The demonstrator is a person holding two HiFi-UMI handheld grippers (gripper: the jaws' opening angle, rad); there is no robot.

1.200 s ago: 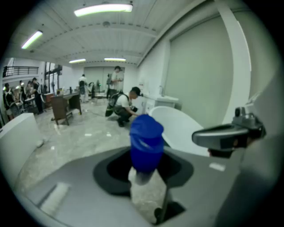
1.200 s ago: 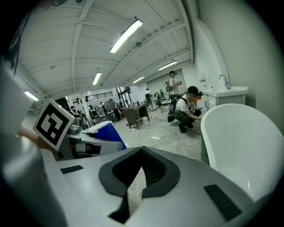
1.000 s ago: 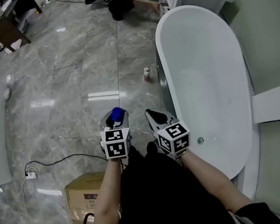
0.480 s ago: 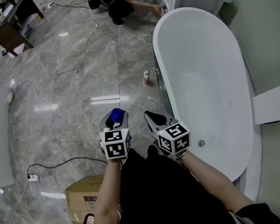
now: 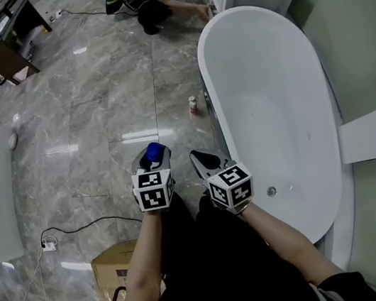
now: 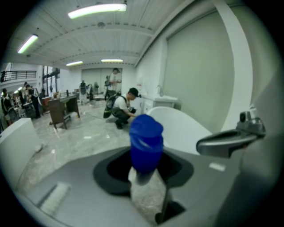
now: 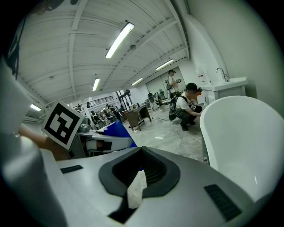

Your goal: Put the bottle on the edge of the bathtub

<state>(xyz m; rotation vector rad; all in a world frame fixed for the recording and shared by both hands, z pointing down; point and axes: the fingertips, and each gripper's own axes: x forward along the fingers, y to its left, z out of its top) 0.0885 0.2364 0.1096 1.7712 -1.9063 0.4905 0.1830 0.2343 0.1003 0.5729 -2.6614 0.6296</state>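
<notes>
You've got the big white oval bathtub [image 5: 272, 95] just to your right. The blue-capped bottle [image 5: 154, 150] is off the floor, clamped in your left tool [image 5: 151, 163], and the right tool [image 5: 200, 158] is pinched together, empty. Looks like the carry step. Next, bring it over the near rim and set it down upright.

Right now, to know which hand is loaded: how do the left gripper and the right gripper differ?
The left gripper is closed on the blue-capped bottle; the right gripper holds nothing, jaws together. The right gripper is nearer the bathtub than the left gripper. Both point forward and down over the floor, short of the bathtub.
</notes>
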